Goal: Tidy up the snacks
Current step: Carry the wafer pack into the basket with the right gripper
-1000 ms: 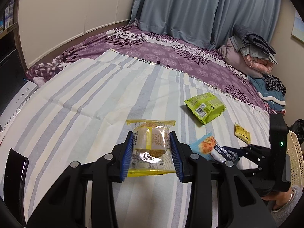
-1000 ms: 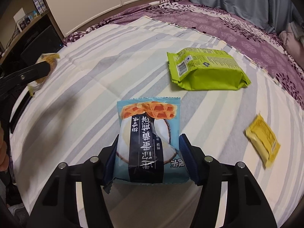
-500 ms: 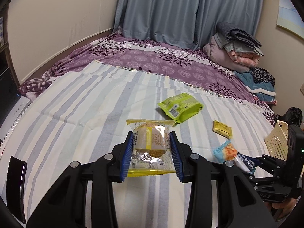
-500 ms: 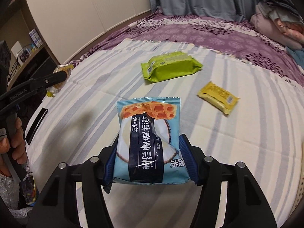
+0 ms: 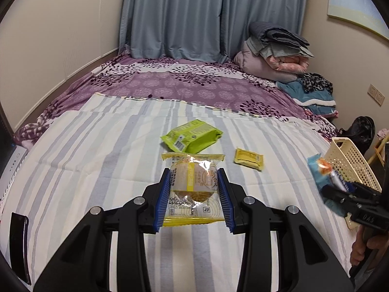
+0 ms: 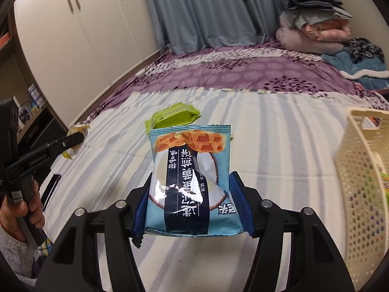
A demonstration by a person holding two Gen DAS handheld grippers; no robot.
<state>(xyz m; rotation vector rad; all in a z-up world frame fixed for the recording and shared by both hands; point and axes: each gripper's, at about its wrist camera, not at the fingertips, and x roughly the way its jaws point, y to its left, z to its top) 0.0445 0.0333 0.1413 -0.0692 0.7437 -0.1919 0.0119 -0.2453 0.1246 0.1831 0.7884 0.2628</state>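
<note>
My left gripper [image 5: 193,194] is shut on a clear yellow-edged cake packet [image 5: 193,182], held above the striped bedsheet. My right gripper [image 6: 193,203] is shut on a light blue waffle snack packet [image 6: 190,177], lifted off the bed. A cream perforated basket [image 6: 362,182] stands close at the right of that packet, with something green inside it. In the left wrist view the same basket [image 5: 350,164] sits at the bed's right edge, just behind the right gripper [image 5: 340,189] and its blue packet [image 5: 324,172]. A green snack bag [image 5: 192,139] and a small yellow packet [image 5: 248,158] lie flat on the sheet.
A dark phone [image 5: 19,238] lies on the sheet near the left edge. Folded quilts and clothes [image 5: 277,51] pile up at the bed's far right corner. Wardrobe doors [image 6: 80,31] stand at the left. A person's hand [image 6: 22,209] grips the left tool's handle.
Both grippers rose and swung right with their packets still held. The cream basket has come into the right wrist view, close beside the blue packet.
</note>
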